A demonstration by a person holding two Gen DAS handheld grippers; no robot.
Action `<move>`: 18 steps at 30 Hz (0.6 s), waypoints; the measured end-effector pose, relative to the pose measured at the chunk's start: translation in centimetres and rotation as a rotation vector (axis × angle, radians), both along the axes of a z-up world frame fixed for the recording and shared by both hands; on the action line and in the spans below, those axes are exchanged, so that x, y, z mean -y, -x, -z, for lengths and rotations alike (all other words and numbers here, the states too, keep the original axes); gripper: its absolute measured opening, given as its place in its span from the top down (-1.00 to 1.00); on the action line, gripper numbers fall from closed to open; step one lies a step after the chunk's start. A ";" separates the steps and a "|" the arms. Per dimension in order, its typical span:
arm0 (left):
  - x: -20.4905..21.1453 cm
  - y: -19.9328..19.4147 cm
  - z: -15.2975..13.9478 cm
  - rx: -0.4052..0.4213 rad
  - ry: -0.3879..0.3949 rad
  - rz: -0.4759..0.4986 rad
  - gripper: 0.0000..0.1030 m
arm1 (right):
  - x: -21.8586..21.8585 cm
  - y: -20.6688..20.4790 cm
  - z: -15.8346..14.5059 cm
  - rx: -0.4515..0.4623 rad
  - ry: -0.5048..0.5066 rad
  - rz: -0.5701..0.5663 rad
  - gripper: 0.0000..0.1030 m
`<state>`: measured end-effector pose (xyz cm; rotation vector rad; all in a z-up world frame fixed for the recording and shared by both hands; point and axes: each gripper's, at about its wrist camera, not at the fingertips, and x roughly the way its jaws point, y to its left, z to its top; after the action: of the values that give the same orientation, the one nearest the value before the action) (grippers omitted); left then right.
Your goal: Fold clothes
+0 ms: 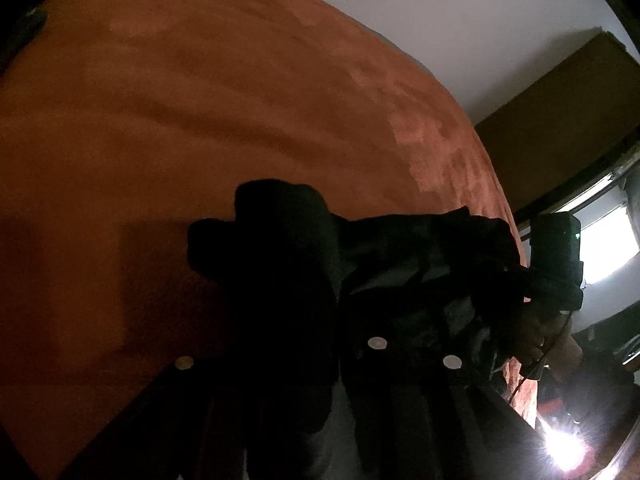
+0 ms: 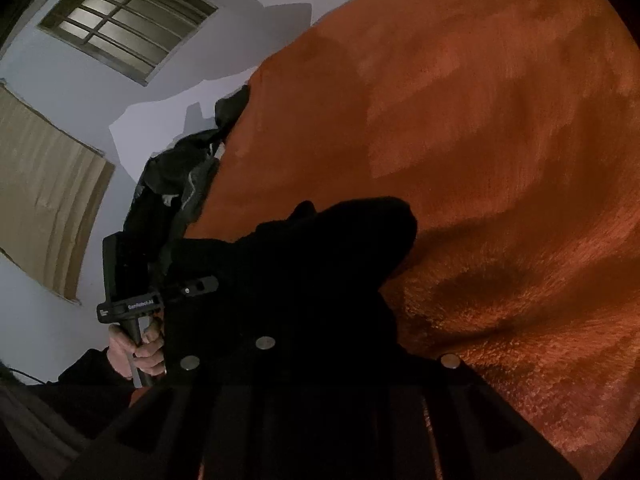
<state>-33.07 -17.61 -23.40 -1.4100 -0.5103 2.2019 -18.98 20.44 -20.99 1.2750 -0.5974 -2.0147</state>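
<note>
Dim room; a lamp [image 1: 562, 450] flares with starburst glare, a window [image 1: 608, 248] blows out white, dark cloth [image 2: 304, 280] loses detail, edges bend and blacken.

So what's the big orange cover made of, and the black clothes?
The big orange cover looks like soft plush or velvety fabric: matte, with a brushed nap showing lighter and darker patches. The black clothes look like a soft, fuzzy, matte knit or fleece, though too dark to be sure.
</note>
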 end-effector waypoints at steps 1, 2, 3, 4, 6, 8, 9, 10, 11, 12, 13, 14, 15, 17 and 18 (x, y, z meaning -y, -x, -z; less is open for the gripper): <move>0.2 -0.3 0.1 -0.005 0.001 0.007 0.70 | 0.1 -0.2 -0.3 -0.009 -0.003 0.003 0.79; 0.1 -0.3 -0.2 -0.012 0.002 0.018 0.71 | 0.2 -0.3 -0.7 -0.017 -0.002 0.007 0.80; 0.0 -0.3 -0.6 -0.019 0.003 0.030 0.72 | 0.3 -0.5 -1.0 -0.024 -0.005 0.010 0.80; -0.1 -0.2 -1.1 -0.024 0.004 0.043 0.72 | 0.3 -0.7 -1.6 -0.035 -0.014 0.013 0.80; -0.5 0.2 -2.2 -0.026 -0.002 0.059 0.74 | 0.2 -0.9 -2.7 -0.053 -0.024 0.023 0.81; -0.9 0.8 -3.3 -0.031 -0.002 0.080 0.74 | 0.0 -1.1 -3.8 -0.071 -0.034 0.033 0.81; -1.3 1.3 -4.0 -0.035 0.003 0.093 0.75 | -0.1 -1.1 -4.4 -0.080 -0.040 0.039 0.81; -1.6 1.6 -4.5 -0.040 0.009 0.104 0.75 | -0.4 -1.1 -5.1 -0.092 -0.048 0.047 0.81; -2.2 2.2 -5.3 -0.044 0.012 0.113 0.76 | -0.8 -1.1 -5.7 -0.103 -0.055 0.055 0.81; -2.9 2.9 -6.1 -0.047 0.015 0.123 0.76 | -1.2 -0.9 -6.4 -0.108 -0.056 0.067 0.82; -3.4 3.6 -7.0 -0.053 0.019 0.132 0.77 | -1.8 -0.7 -7.2 -0.106 -0.049 0.087 0.82; -4.0 4.2 -8.0 -0.059 0.023 0.141 0.77 | -2.4 -0.4 -8.0 -0.105 -0.042 0.106 0.82; -4.7 4.9 -9.3 -0.071 0.026 0.151 0.78 | -3.0 -0.1 -8.8 -0.105 -0.037 0.124 0.82; -5.9 6.1 -11.9 -0.096 0.030 0.168 0.79 | -4.0 0.5 -10.8 -0.122 -0.045 0.148 0.82; -6.3 6.4 -13.1 -0.108 0.032 0.175 0.79 | -4.5 0.8 -11.9 -0.133 -0.050 0.160 0.82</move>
<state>-39.51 -11.30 -10.32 -1.2920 -0.3032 2.1393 -19.77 24.98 -9.05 1.1420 -0.6050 -2.2393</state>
